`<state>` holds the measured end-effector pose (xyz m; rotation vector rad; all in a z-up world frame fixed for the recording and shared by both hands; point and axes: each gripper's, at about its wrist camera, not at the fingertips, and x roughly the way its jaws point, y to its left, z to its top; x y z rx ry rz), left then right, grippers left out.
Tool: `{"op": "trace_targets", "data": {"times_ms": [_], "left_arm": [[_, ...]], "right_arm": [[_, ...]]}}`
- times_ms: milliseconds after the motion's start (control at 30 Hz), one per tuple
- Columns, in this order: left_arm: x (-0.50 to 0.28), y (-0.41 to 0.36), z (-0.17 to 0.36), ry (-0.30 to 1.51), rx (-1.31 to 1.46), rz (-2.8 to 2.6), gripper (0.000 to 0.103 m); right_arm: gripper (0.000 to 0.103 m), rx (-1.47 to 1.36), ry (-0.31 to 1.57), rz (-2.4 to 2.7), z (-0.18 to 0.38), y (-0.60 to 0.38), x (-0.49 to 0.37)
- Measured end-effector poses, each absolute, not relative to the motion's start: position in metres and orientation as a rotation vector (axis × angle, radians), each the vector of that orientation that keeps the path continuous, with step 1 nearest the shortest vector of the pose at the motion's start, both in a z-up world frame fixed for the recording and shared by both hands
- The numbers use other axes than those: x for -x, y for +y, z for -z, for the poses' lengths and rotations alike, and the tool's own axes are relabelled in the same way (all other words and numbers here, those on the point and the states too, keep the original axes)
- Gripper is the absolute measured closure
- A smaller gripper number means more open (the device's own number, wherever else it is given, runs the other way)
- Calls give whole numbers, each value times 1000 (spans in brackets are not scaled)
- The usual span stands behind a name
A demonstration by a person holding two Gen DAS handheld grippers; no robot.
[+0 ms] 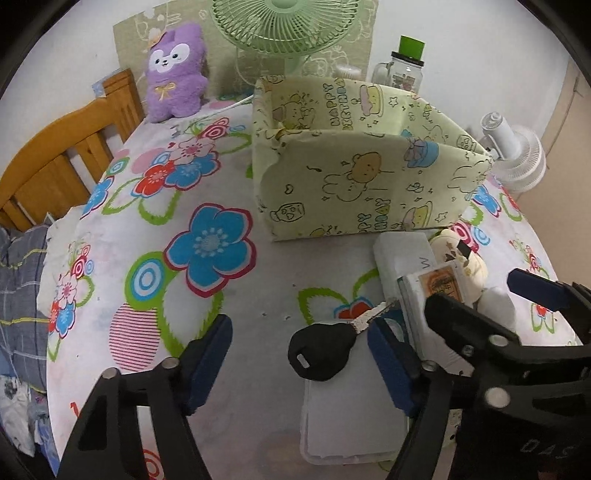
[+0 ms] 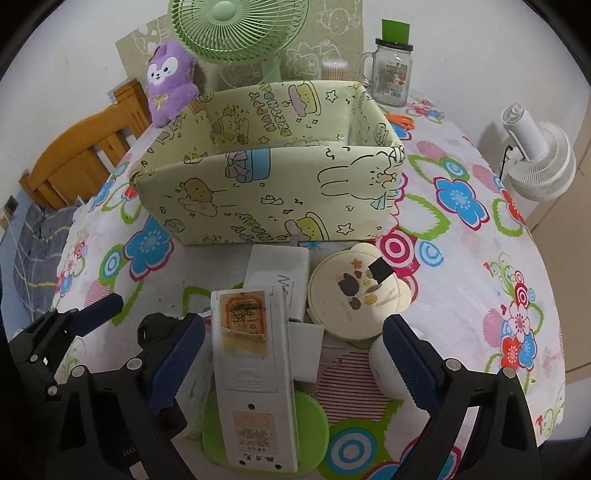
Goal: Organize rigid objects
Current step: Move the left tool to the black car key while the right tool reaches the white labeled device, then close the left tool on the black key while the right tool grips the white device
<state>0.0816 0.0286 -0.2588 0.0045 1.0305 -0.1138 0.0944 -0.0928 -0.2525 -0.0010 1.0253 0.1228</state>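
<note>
A black-headed key [image 1: 320, 350] lies on the floral cloth between the fingers of my left gripper [image 1: 299, 363]. That gripper is open, and its right pad is close to the key's metal blade. A white remote [image 2: 255, 369] lies face down on a green disc [image 2: 314, 417], between the fingers of my right gripper [image 2: 293, 358]. The right gripper is open too. A pale green box [image 2: 266, 192] with cartoon paper stands open-topped behind them. In the left wrist view, one of the right gripper's fingers [image 1: 532, 288] reaches in from the right over the remote [image 1: 439, 284].
A white carton [image 2: 280, 269], a round cream case [image 2: 354, 295] and a white egg-shaped thing [image 2: 384, 365] crowd the remote. A white card [image 1: 351, 417] lies near the key. Behind are a green fan [image 2: 236, 26], a purple plush [image 2: 168, 81], a glass jar [image 2: 391, 77], a white clip fan [image 2: 539, 158] and a wooden chair [image 1: 55, 166].
</note>
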Motion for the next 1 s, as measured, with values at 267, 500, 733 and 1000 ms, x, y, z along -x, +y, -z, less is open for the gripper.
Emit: {"op": "trace_targets", "data": {"times_ms": [267, 500, 733, 1000], "left_arm": [[-81, 19, 257, 1031, -6, 193, 63], [-80, 17, 258, 1048, -3, 207, 68], [-85, 16, 256, 1066, 22, 212, 69], [-87, 9, 240, 1040, 5, 208, 69]], "right_arm": [[17, -50, 1088, -104, 262, -87, -102], [39, -55, 1132, -105, 268, -80, -107], [51, -50, 1130, -101, 264, -80, -112], [52, -65, 1112, -103, 250, -86, -114]]}}
